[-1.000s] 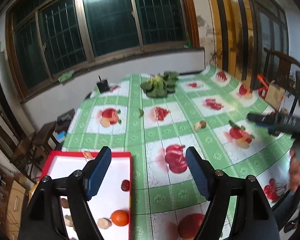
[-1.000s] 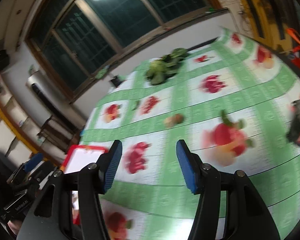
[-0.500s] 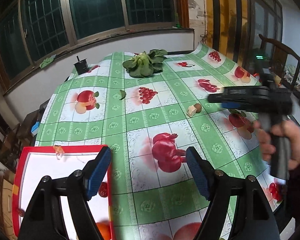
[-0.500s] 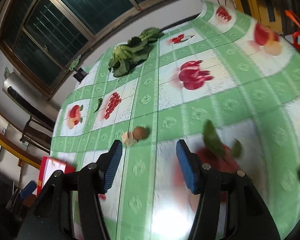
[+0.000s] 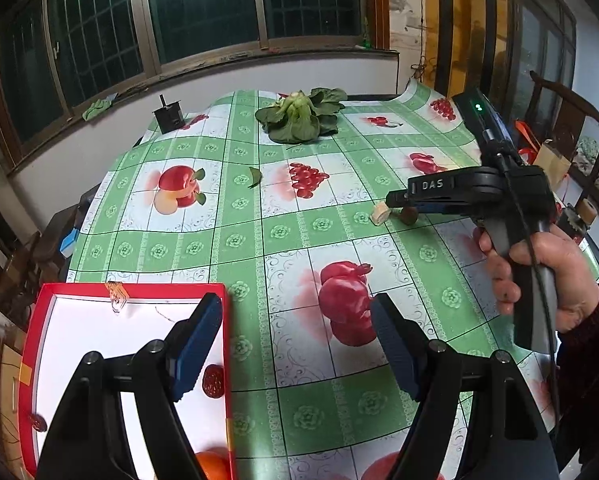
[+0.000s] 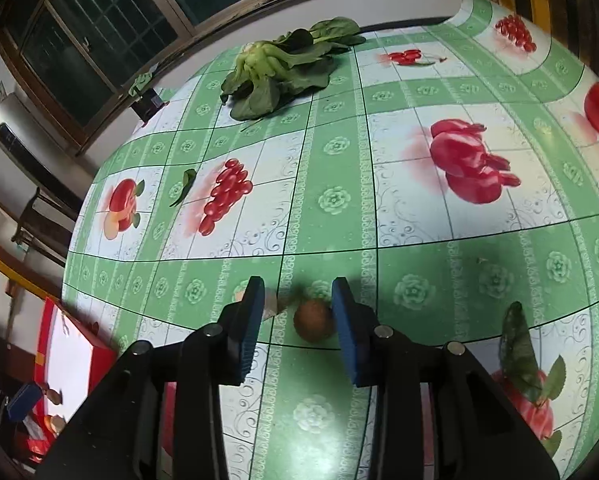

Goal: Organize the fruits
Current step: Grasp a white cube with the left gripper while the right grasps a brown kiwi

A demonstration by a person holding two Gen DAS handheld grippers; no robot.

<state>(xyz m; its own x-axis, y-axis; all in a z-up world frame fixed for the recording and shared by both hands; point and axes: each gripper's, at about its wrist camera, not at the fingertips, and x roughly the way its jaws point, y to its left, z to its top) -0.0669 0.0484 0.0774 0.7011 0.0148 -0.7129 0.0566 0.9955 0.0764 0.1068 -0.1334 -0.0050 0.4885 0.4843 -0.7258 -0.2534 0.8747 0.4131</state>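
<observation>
Pick step: right claw (image 6: 297,322) has just been closing, narrow around the brown kiwi (image 6: 313,325), right pad touching, left pad short. Next: finish squeeze, lift, carry to red tray (image 5: 131,290). Left claw (image 5: 295,346) wide, empty.

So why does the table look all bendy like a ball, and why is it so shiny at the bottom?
Right wrist view: the fisheye lens bulges the flat tablecloth into a dome, and lamp glare whitens its near edge; the small brown fruit between the right gripper fingers looks slightly smeared. Left wrist view: the same curving bends the window frames, but the picture is sharper.
</observation>
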